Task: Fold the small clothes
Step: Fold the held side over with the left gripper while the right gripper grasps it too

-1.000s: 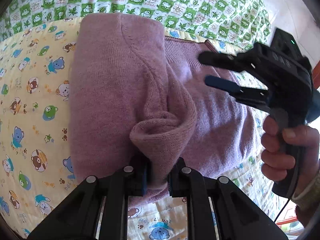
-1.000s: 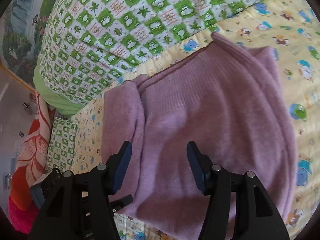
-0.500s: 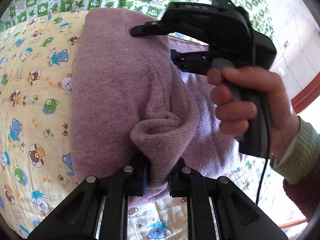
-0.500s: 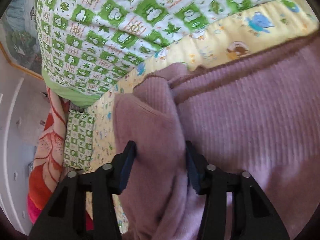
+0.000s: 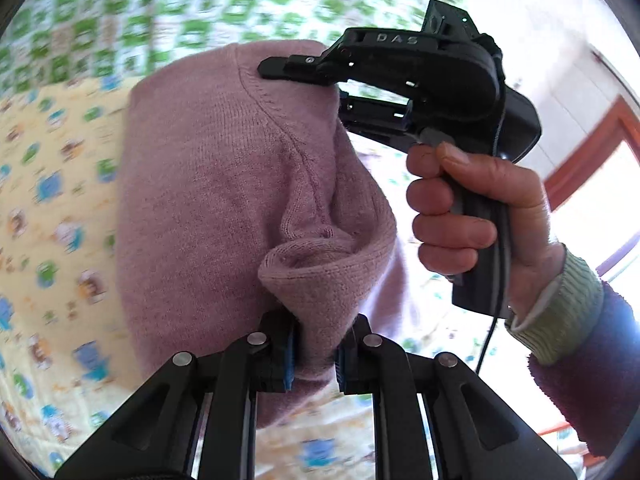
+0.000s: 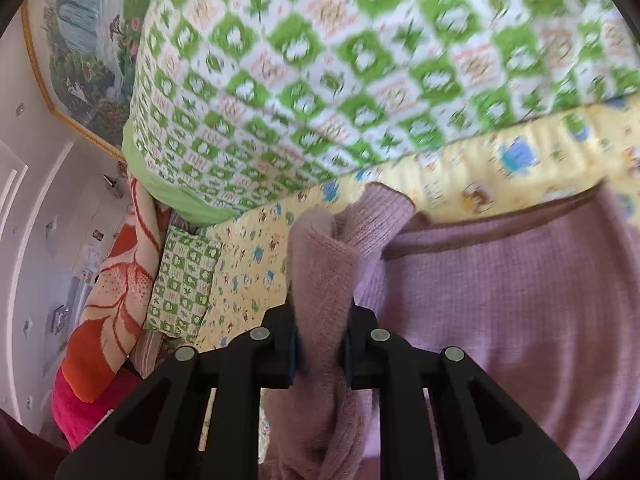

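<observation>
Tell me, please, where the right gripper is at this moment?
In the left wrist view the right gripper is at upper right, shut on the purple sweater's far edge, above the left gripper.

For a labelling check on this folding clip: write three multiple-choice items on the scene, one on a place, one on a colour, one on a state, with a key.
1. Where does the green checked quilt lie relative to the sweater?
A. Beyond it, at the far side of the yellow sheet
B. Folded on top of it
C. Under it

2. What colour is the sweater?
A. Navy
B. Mauve pink
C. White

3. What are the two grippers doing?
A. Both open above the sweater
B. Only the left is shut on it
C. Both shut on folds of it

Key:
1 A: the green checked quilt rises behind the sweater, past the yellow sheet.
2 B: the knit is mauve pink in both views.
3 C: the left gripper and right gripper each pinch bunched fabric.
</observation>
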Demonstrator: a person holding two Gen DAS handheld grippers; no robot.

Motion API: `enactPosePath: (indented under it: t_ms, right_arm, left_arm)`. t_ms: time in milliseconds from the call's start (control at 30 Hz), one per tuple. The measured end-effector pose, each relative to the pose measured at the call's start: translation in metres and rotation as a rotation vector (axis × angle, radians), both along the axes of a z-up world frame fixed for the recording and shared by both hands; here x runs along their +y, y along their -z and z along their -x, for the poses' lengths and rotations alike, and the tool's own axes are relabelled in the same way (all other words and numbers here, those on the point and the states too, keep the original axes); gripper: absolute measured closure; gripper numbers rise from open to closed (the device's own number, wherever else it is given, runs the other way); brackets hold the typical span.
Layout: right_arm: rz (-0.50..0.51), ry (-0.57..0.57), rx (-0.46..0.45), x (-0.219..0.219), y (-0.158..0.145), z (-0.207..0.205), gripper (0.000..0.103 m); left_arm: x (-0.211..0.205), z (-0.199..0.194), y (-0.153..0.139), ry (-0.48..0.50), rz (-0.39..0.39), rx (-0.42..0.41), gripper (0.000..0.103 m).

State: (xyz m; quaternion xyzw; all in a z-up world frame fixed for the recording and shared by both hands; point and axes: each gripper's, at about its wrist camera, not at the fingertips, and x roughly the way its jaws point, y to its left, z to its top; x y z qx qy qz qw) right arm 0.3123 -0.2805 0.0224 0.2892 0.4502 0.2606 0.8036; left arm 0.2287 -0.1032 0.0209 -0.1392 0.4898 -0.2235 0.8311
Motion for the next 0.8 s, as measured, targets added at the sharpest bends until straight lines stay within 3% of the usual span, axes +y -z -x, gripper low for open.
enactPosePath:
  t_ms: [167, 367, 467, 600, 700, 800]
  right_arm:
    - [0.052, 0.102, -0.005, -0.053, -0.004, 0.021, 0.085]
    - [0.099, 0.214, 0.075, -0.103, 0.031, 0.042, 0.085]
    - [0.080, 0.234, 0.077, -0.112, 0.036, 0.046, 0.085]
    - [0.066, 0.223, 0.017, -0.117, 0.022, 0.045, 0.085]
    - [0.100, 0.223, 0.001, -0.118, 0.020, 0.047, 0.085]
    - [0.120, 0.255, 0.042, -0.128, 0.034, 0.048, 0.086]
  left_arm:
    - [-0.043, -0.005, 0.008, 0.091, -0.028, -0.003, 0.089]
    - [-0.077, -0.011, 0.036, 0.122, -0.072, 0.058, 0.089]
    - [-0.087, -0.018, 0.032, 0.129, -0.080, 0.043, 0.089]
    - [-0.096, -0.020, 0.028, 0.142, -0.068, 0.028, 0.089]
    - [-0.102, -0.022, 0.039, 0.152, -0.083, 0.033, 0.089]
    - [-0.112, -0.030, 0.054, 0.173, -0.112, 0.046, 0.088]
